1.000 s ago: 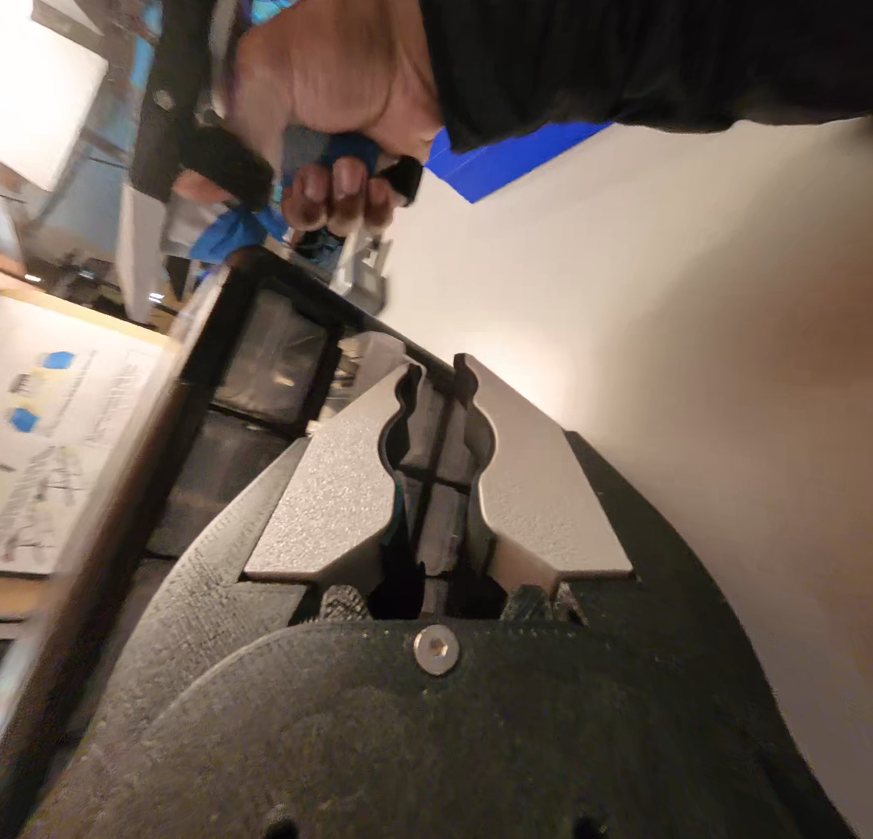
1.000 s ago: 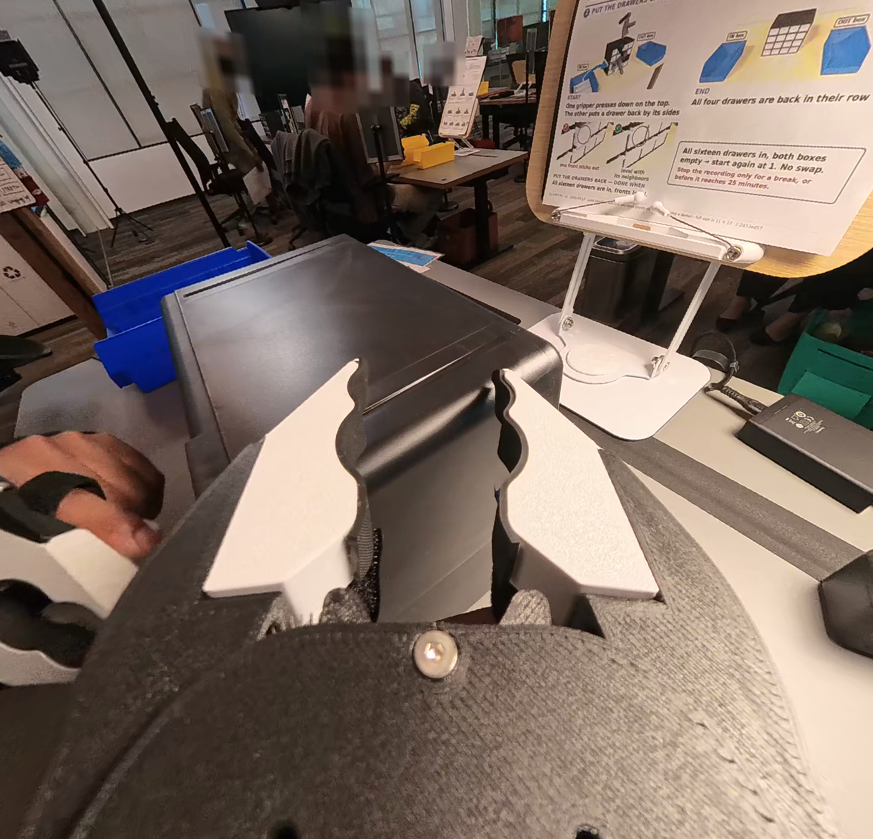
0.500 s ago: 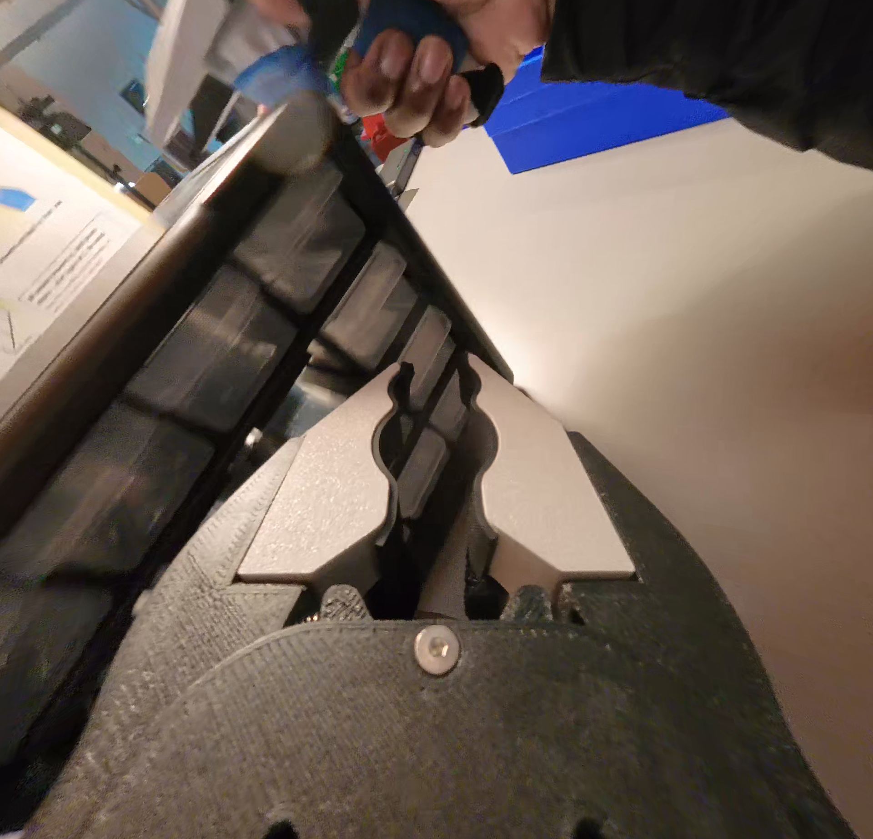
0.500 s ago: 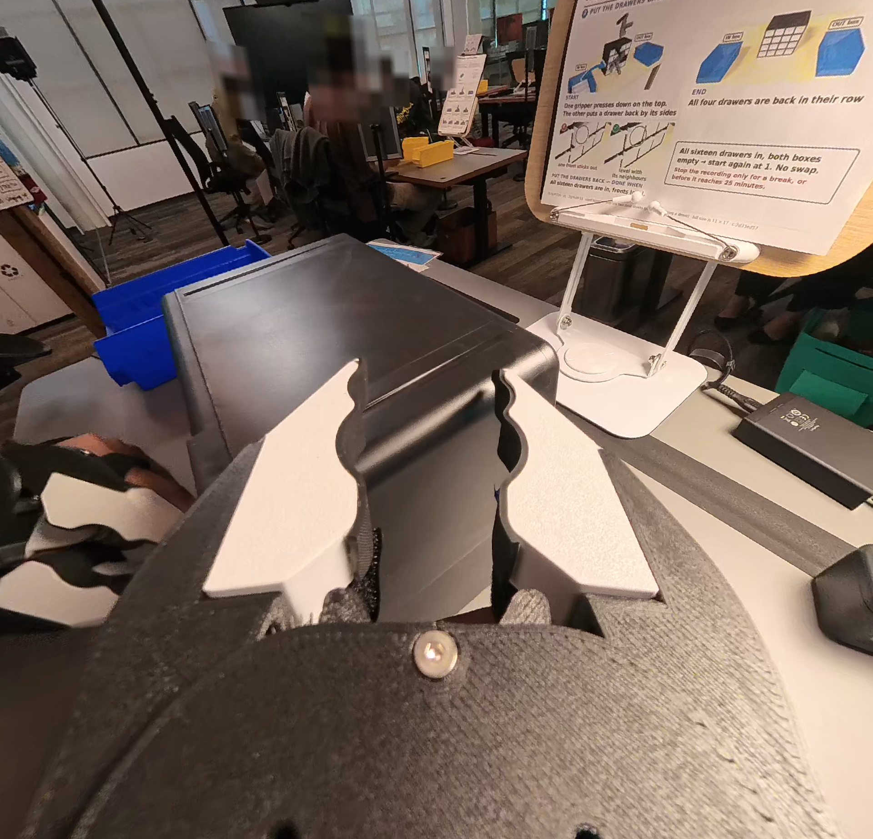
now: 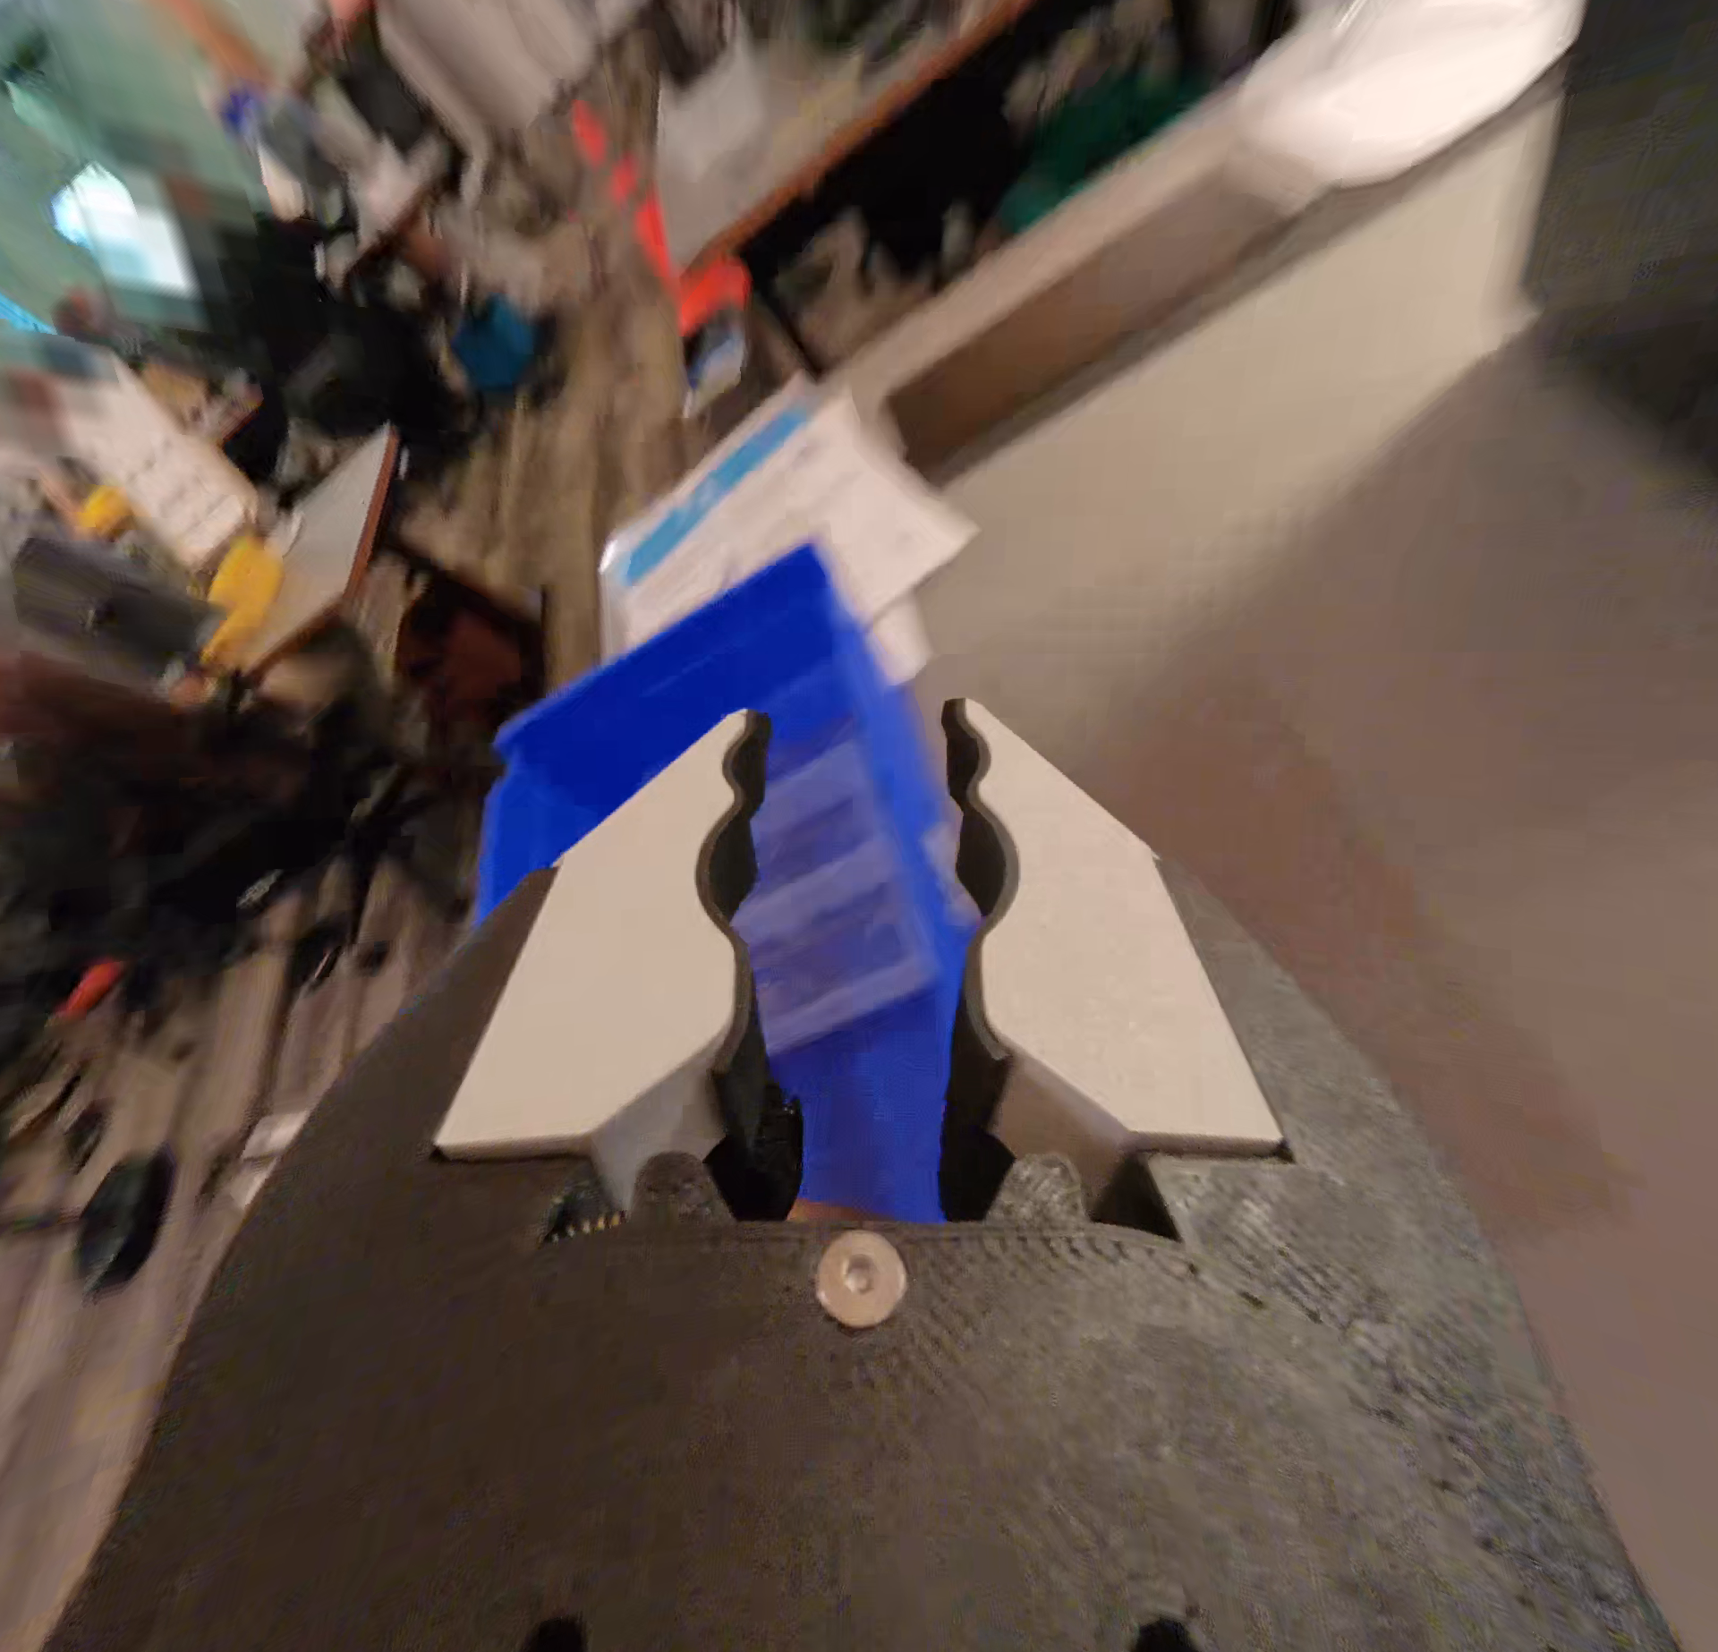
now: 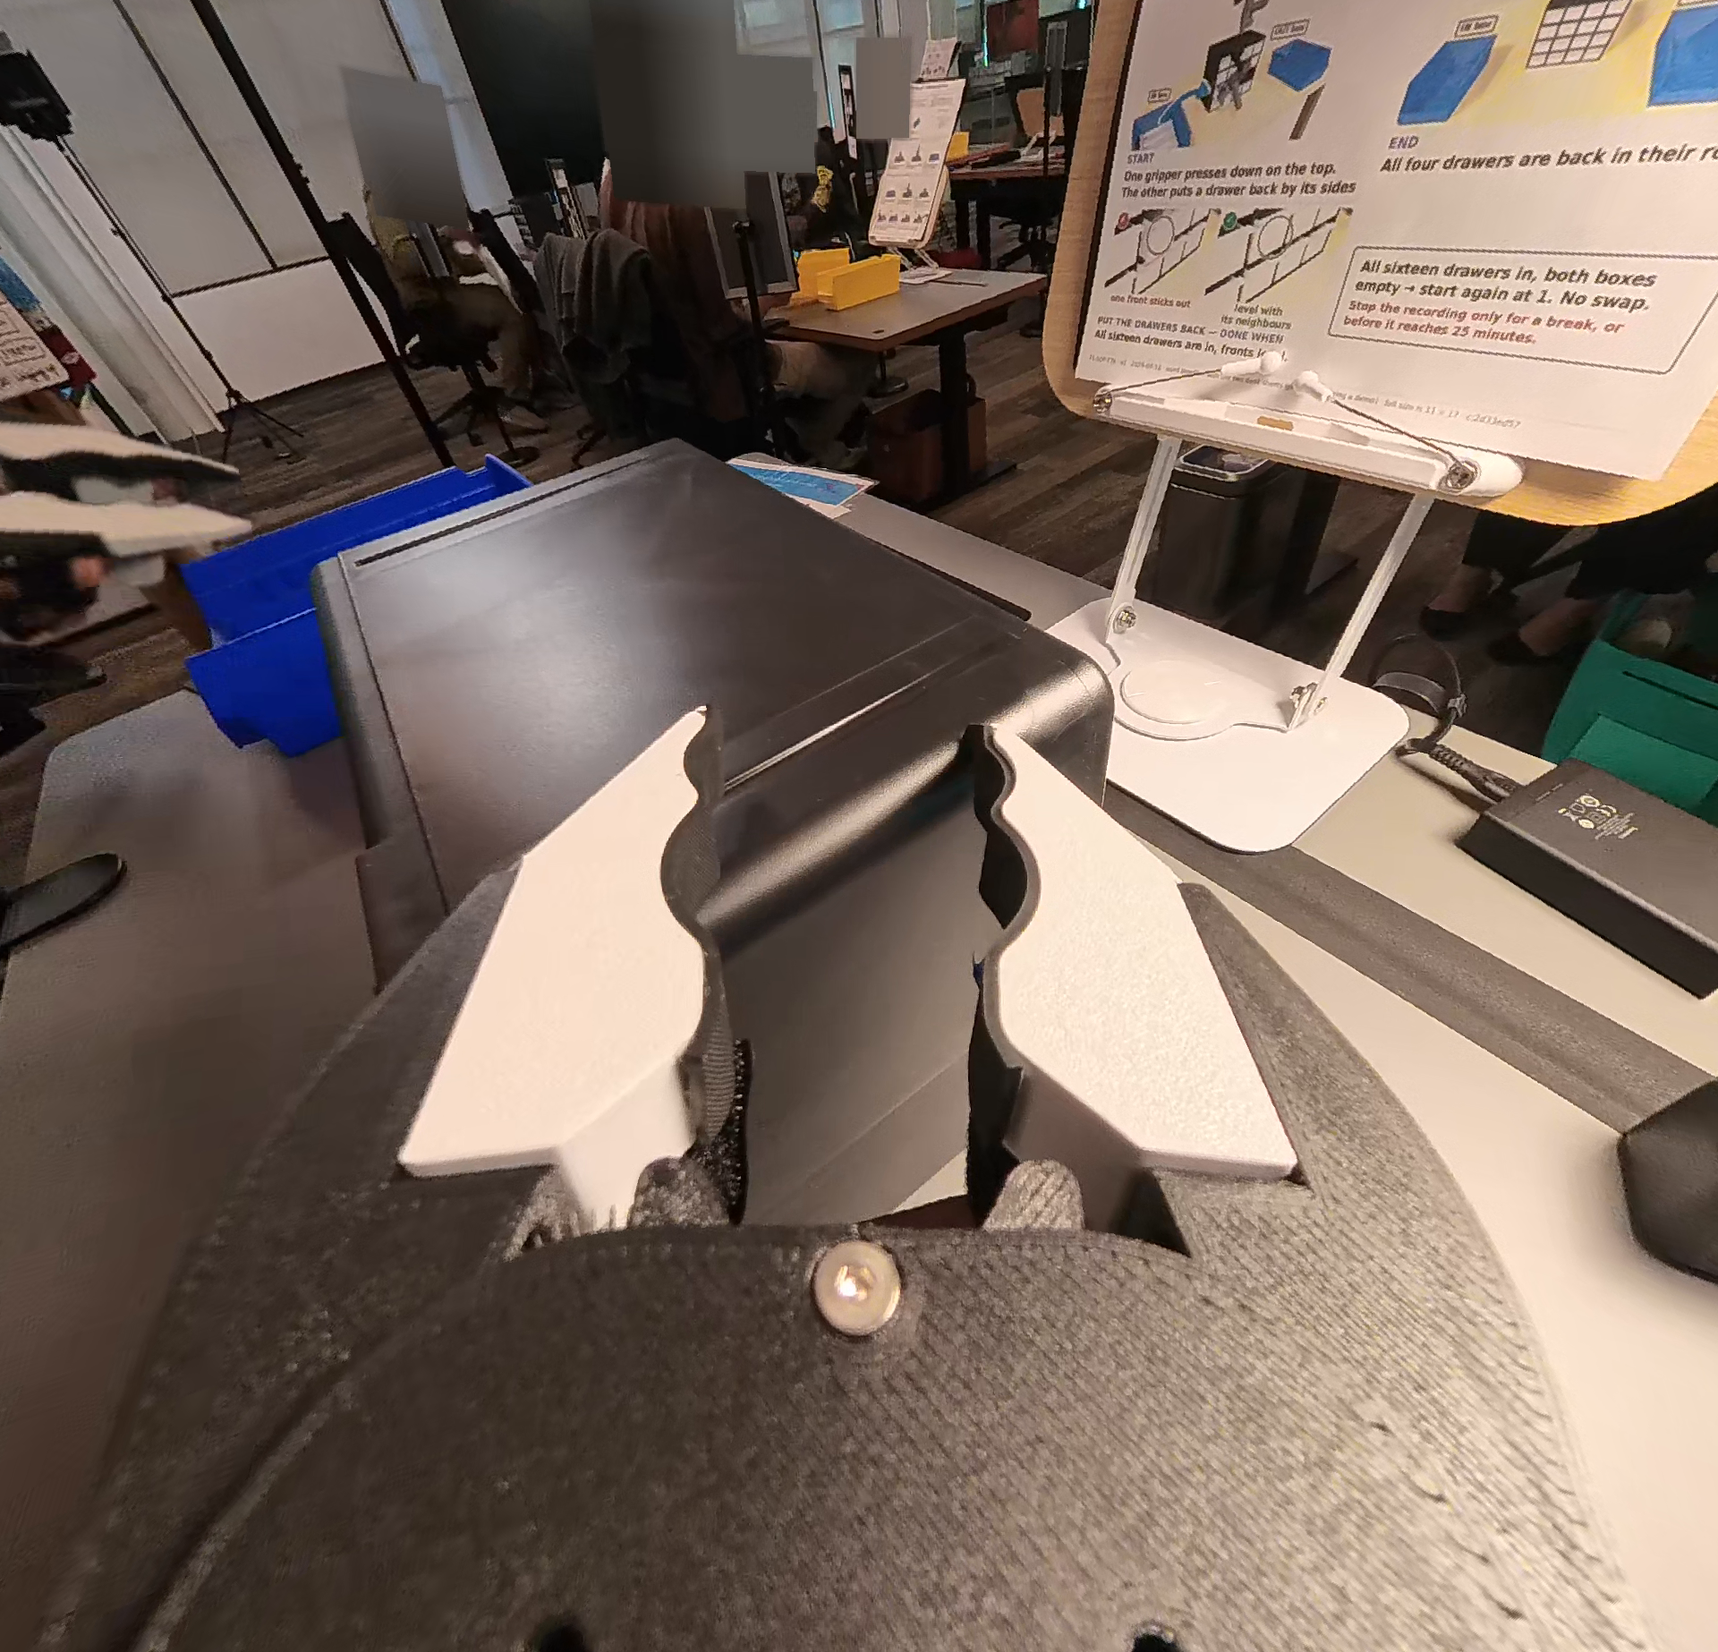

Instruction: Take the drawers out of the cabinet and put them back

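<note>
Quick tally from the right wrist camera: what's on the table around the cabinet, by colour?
Black: 2, the cabinet and a flat black box
Blue: 2, stacked bins
White: 1, the instruction sheet stand
Total: 5

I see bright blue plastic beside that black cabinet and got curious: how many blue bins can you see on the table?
2 in the right wrist view: one blue bin behind the black cabinet's left side, another blue bin just in front of it. More may be hidden behind the cabinet.
</note>
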{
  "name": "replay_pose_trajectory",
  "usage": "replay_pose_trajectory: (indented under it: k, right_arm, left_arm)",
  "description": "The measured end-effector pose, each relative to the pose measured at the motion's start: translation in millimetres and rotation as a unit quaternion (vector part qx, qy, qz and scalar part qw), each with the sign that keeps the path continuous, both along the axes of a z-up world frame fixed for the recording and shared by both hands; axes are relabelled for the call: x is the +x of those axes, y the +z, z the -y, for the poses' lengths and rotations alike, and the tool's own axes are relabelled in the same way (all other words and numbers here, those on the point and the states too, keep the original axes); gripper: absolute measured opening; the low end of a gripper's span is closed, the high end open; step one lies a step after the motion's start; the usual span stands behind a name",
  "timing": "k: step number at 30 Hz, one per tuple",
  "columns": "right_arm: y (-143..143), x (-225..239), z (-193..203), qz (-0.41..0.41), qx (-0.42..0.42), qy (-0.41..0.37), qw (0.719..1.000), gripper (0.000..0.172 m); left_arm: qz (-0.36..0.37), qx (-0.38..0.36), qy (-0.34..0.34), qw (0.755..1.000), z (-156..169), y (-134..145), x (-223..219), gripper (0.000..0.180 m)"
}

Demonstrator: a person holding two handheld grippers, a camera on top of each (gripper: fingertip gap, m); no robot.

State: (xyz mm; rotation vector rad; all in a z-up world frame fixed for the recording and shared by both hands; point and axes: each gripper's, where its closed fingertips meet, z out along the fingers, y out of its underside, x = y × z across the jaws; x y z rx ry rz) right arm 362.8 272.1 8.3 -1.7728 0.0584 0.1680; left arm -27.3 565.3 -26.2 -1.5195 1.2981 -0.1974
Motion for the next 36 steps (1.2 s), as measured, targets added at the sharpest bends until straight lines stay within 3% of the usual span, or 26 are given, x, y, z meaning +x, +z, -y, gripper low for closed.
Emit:
replay_pose_trajectory:
  k: [2,4,6,10,12,14,18,21,25,28,30,33,36]
  right_arm:
    - [0,0,0,0.001,-0.001,0.0,1.0,0.057]
    - [-1,0,0,0.002,-0.002,0.0,1.0,0.057]
    - [-1,-1,0,0.002,-0.002,0.001,1.0,0.057]
    - [-2,0,1,0.0,-0.002,0.003,1.0,0.057]
    - [-2,0,1,-0.001,-0.002,0.004,1.0,0.058]
    - [-2,0,1,-0.001,-0.002,0.006,1.0,0.058]
    - [-2,0,2,0.0,-0.003,0.007,1.0,0.057]
    - [-2,1,1,-0.001,-0.003,0.007,1.0,0.057]
    - [-3,2,1,-0.004,-0.003,0.005,1.0,0.057]
    - [-3,2,1,-0.003,-0.004,0.005,1.0,0.057]
    - [-3,2,1,-0.003,-0.005,0.003,1.0,0.057]
    - [-3,1,1,-0.001,-0.007,0.002,1.0,0.056]
    - [-3,1,1,0.0,-0.008,0.001,1.0,0.057]
  left_arm:
    - [-0.082,-0.029,0.043,0.995,-53,-30,-42,0.049]
    - [-0.153,-0.093,0.052,0.982,-83,-72,-73,0.059]
    - [-0.203,-0.134,0.045,0.969,-98,-106,-89,0.067]
    - [-0.294,-0.122,0.007,0.948,-112,-150,-96,0.069]
    - [-0.339,-0.106,0.003,0.935,-120,-165,-99,0.062]
    - [-0.373,-0.098,0.007,0.923,-125,-177,-104,0.025]
    - [-0.39,-0.116,0.027,0.913,-116,-173,-111,0.017]
    - [-0.379,-0.11,0.048,0.918,-99,-145,-113,0.004]
    - [-0.317,-0.081,0.068,0.942,-73,-77,-102,0.002]
    - [-0.266,-0.05,0.048,0.962,-39,-25,-77,0.002]
    - [-0.235,-0.059,0.003,0.97,-1,-6,-49,0.001]
    - [-0.214,-0.108,-0.098,0.966,74,-16,-1,0.001]
    - [-0.23,-0.169,-0.194,0.939,151,-60,36,0.001]
